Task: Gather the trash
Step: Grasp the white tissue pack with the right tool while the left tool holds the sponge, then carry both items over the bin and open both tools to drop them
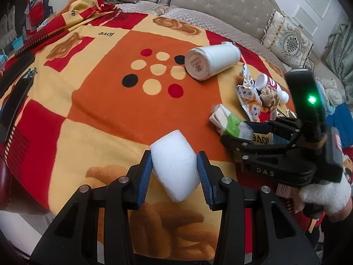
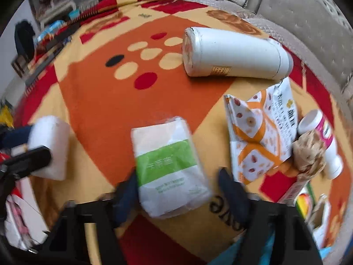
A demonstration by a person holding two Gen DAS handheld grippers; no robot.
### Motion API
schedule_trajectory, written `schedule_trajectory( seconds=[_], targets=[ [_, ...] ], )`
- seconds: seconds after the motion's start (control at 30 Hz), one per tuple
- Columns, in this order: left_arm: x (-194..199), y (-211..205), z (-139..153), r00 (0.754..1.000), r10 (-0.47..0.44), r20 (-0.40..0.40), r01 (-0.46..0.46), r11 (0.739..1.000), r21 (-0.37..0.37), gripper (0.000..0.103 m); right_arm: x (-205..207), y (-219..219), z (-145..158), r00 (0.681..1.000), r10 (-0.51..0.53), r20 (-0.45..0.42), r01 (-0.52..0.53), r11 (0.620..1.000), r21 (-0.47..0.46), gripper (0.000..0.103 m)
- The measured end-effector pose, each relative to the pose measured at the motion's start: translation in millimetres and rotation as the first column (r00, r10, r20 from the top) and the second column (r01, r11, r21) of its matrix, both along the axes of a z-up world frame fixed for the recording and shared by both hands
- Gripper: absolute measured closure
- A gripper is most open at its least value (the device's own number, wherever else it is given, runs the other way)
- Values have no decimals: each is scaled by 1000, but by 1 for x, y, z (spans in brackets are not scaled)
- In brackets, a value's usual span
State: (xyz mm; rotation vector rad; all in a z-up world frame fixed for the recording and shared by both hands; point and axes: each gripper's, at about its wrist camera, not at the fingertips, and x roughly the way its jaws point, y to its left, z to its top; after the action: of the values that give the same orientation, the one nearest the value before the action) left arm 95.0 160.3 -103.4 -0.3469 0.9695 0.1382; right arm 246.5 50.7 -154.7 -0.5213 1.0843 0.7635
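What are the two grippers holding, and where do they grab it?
Left gripper squeezes the white foam block by its two sides. Right gripper sits around the green-and-white tissue pack; a firm grip cannot be told.

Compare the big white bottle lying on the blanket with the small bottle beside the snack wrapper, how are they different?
The big white bottle is plain white and much larger; the small bottle carries a pink label. The big white bottle lies by itself on the blanket, while the small bottle sits against a crumpled brown paper wad and the snack wrapper. Both lie on their sides, and neither is held.
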Motion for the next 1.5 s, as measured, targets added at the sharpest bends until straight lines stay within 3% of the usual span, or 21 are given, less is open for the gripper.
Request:
schedule_trajectory(
  seconds=[0.1,0.43,0.8,1.2,1.5],
  targets=[
    [-1,-3,1,1000,-3,6,3,1000,4,64,-13,2,6,999,15,53,-15,1000,-1,66],
    [0,-31,19,997,-49,55,49,999,7,64,-51,-51,57,996,-47,78,34,986,165,66],
    [9,-87,39,984,-152,96,151,988,13,64,-71,-135,85,979,-163,120,136,969,206,66],
    [24,-162,52,953,-282,112,282,959,20,64,-81,-230,91,939,-320,126,285,928,240,66],
    [36,-232,64,909,-399,125,398,917,34,64,-84,-300,92,892,-435,118,393,879,269,66]
  ],
)
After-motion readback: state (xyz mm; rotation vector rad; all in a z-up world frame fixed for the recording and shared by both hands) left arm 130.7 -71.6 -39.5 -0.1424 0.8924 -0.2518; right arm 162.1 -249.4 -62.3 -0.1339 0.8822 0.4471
